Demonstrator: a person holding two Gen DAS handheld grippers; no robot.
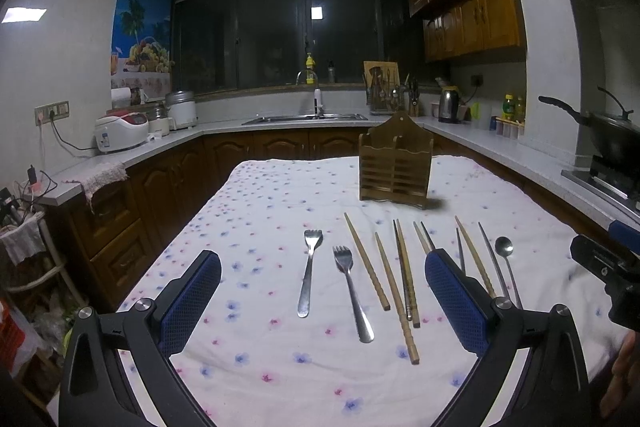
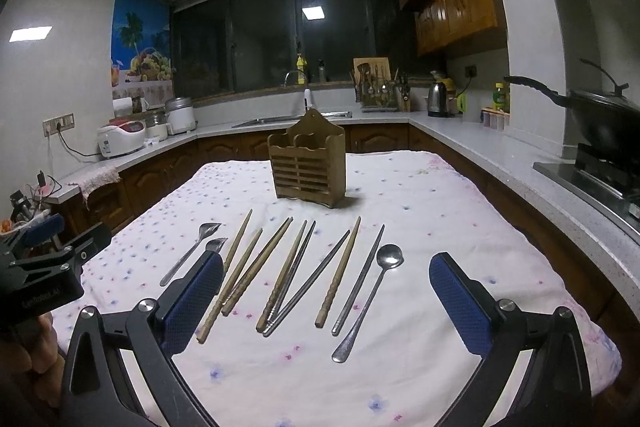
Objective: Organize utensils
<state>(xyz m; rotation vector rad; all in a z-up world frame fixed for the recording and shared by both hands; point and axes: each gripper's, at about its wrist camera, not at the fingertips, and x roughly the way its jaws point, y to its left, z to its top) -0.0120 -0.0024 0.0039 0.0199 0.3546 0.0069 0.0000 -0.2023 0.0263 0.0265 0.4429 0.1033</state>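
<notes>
Right now the utensils lie in a rough row on the flower-print cloth point(image 2: 400, 195) over the worktop, each with its long axis running from the near edge toward the wooden holder point(image 2: 308, 163) standing upright behind them.

Two forks sit at the left end of the row, tines pointing away toward the holder: the left fork point(image 1: 309, 273) and the right fork point(image 1: 351, 291), lying apart and nearly parallel. One spoon point(image 2: 370, 297) lies at the right end, bowl at the far end, handle toward the near edge. Between them are wooden chopsticks point(image 2: 338, 273) and metal chopsticks point(image 2: 358, 279), some crossing or touching; about six wooden and four metal, though overlaps make the count uncertain.

The left gripper point(image 1: 322, 303) hangs above the forks, fingers spread wide, holding nothing. The right gripper point(image 2: 326, 303) hangs above the chopsticks, likewise spread and empty.
</notes>
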